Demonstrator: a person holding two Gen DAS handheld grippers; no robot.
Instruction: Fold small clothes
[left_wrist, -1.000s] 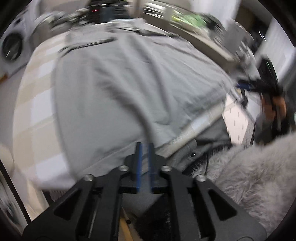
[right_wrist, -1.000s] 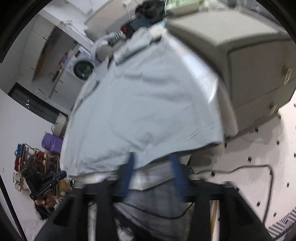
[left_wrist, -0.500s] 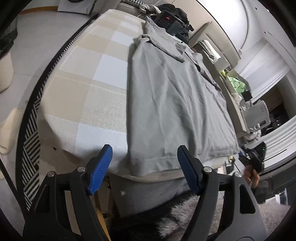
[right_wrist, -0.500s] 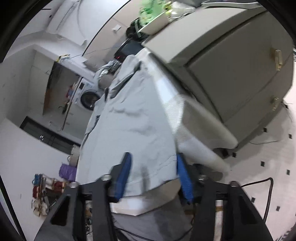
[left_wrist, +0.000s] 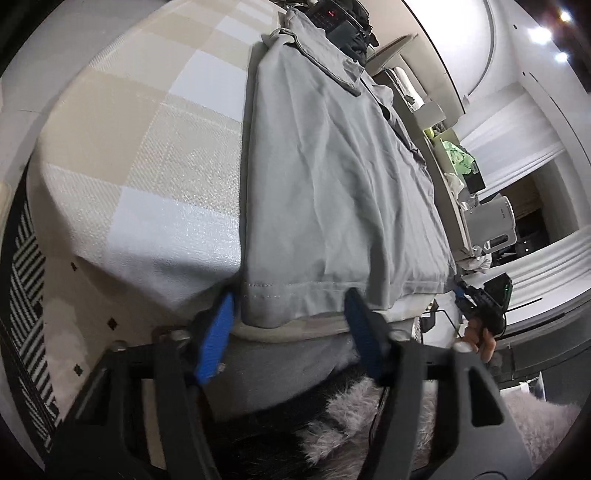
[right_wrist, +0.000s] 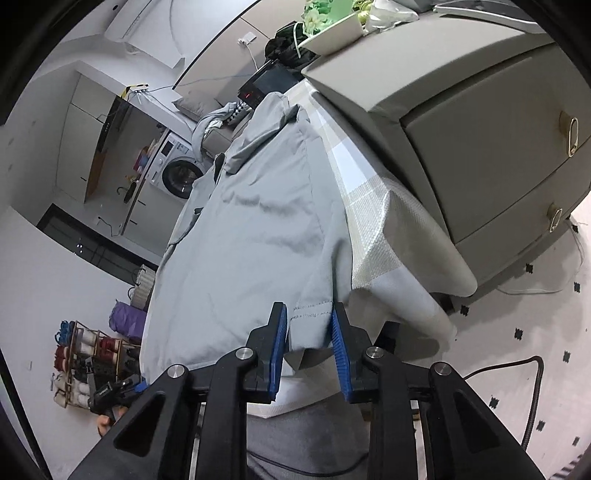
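Note:
A grey collared shirt (left_wrist: 325, 173) lies flat along a table with a beige and white checked cloth (left_wrist: 147, 147); its hem hangs over the near edge. My left gripper (left_wrist: 291, 314) is open, its blue fingers either side of the hem's left corner. In the right wrist view the same shirt (right_wrist: 251, 236) runs away from me, and my right gripper (right_wrist: 308, 325) is open with its blue fingers (right_wrist: 279, 332) close on either side of the hem's right corner. Neither gripper pinches the cloth.
A grey cabinet with drawers (right_wrist: 480, 122) stands right of the table. A black device with red digits (left_wrist: 332, 16) sits at the far end. A washing machine (right_wrist: 177, 166) and a shoe rack (right_wrist: 85, 362) stand at the left. A fluffy grey rug (left_wrist: 369, 417) lies below.
The left gripper opened and let the shirt go, then moved close to the hem's left corner. The right gripper narrowed and closed in around the hem's right corner.

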